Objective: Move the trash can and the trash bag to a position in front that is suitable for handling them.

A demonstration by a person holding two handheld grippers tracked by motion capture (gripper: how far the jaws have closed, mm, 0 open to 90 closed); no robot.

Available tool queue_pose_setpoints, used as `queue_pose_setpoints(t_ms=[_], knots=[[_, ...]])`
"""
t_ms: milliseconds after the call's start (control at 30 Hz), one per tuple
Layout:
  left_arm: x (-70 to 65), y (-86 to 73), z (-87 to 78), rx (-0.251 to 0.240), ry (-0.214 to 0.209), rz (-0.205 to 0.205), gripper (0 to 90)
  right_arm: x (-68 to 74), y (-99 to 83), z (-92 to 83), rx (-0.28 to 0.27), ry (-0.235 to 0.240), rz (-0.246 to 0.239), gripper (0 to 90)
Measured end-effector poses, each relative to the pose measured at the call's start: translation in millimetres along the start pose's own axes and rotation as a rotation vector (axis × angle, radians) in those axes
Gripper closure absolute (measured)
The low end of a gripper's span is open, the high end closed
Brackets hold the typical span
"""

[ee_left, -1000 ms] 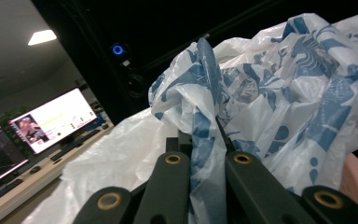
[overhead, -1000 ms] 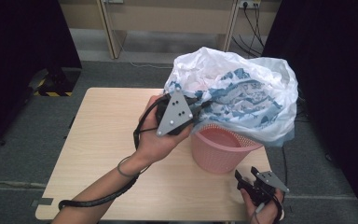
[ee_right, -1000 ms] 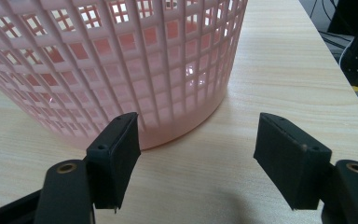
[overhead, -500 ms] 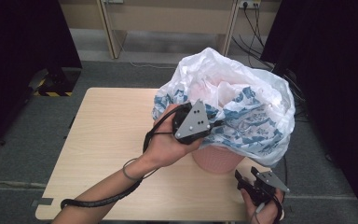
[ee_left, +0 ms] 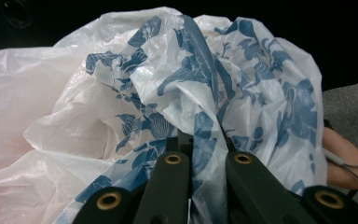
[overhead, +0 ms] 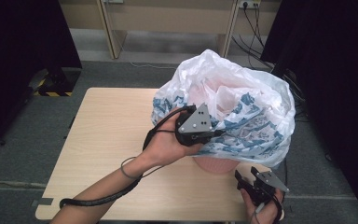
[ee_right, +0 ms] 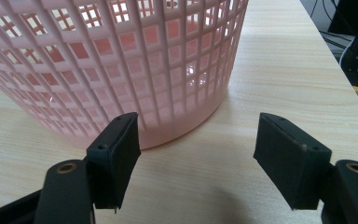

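Left gripper (overhead: 209, 133) clenched on plastic bag (overhead: 242, 116) rim above pink basket (overhead: 214, 164); right gripper (overhead: 249, 179) released, beside basket base.

The bag (overhead: 242, 116) in the centre of the high view is thin, crinkled plastic film, translucent white with a blue print and a soft sheen. Below it, the basket (ee_right: 121, 70) is pale pink moulded plastic lattice, smooth and slightly glossy. The table (overhead: 107, 135) has a light wood-grain laminate top, smooth and matt. At the bottom of the right gripper view, the right gripper (ee_right: 200, 154) has matt black, rubbery-looking pads.
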State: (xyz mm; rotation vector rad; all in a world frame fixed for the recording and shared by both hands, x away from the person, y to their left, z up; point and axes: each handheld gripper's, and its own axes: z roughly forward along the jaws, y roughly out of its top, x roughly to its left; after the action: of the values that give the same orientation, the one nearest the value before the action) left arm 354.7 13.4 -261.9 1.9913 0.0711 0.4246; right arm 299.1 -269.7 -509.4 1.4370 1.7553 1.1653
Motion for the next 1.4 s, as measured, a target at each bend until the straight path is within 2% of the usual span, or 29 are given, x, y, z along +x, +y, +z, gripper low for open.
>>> queue_pose_setpoints(t_ms=[167,200,233,333,400,500,700,967,1400], knots=[[0.9,-1.2,0.7,-0.003,-0.011,-0.017,86.7,-0.2,0.0,0.1,0.0,0.0,0.001,31.2],[2.0,-0.8,-0.5,-0.022,-0.012,-0.038,81.4,-0.2,0.0,0.1,0.0,0.001,0.0,31.2],[3.1,-0.2,-2.1,-0.038,-0.014,-0.044,70.2,-0.2,-0.1,0.0,-0.002,0.001,0.001,31.2],[6.2,2.5,-10.5,-0.073,0.0,-0.048,47.3,-0.6,-0.1,-0.2,-0.003,0.005,0.007,31.2],[8.2,4.5,-17.2,-0.083,0.012,-0.048,38.2,-1.0,0.0,0.0,-0.001,0.005,0.008,31.2],[11.9,6.7,-25.8,-0.084,0.018,-0.071,29.3,-1.5,-0.1,-0.2,-0.004,0.005,0.009,31.2],[18.1,8.6,-35.6,-0.065,-0.023,-0.107,26.9,-2.2,-0.3,-0.6,-0.008,0.005,0.013,31.2],[31.2,15.6,-35.3,-0.055,-0.005,-0.123,26.8,-2.6,-0.6,-1.2,-0.015,0.009,0.023,31.2],[27.5,20.6,-44.2,-0.062,-0.011,-0.116,26.5,-2.3,-0.6,-1.3,-0.016,-0.003,0.019,31.2]])
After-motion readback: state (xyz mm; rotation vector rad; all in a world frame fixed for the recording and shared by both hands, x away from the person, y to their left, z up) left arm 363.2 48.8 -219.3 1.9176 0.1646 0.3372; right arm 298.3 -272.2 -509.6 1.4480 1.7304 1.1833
